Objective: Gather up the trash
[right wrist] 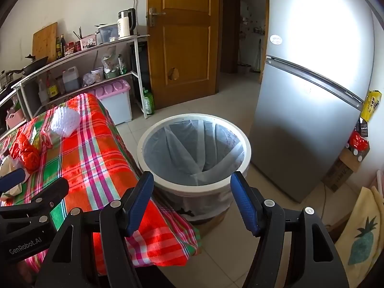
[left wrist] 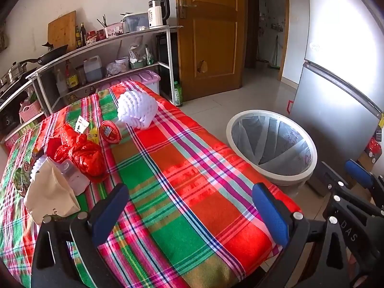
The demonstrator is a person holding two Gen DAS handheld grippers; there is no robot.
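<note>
Left gripper jaws apart over tablecloth; right gripper toward bin.

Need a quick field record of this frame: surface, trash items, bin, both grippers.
surface: table under a plaid cloth
trash on table: white foam net, red plastic bag, round red lid, beige paper bag, all toward the left side
bin: white trash bin with clear liner, on the floor beside the table, nothing visible inside
left gripper: open, empty, over the cloth
right gripper: open, empty, facing the bin
fridge: behind the bin
</note>
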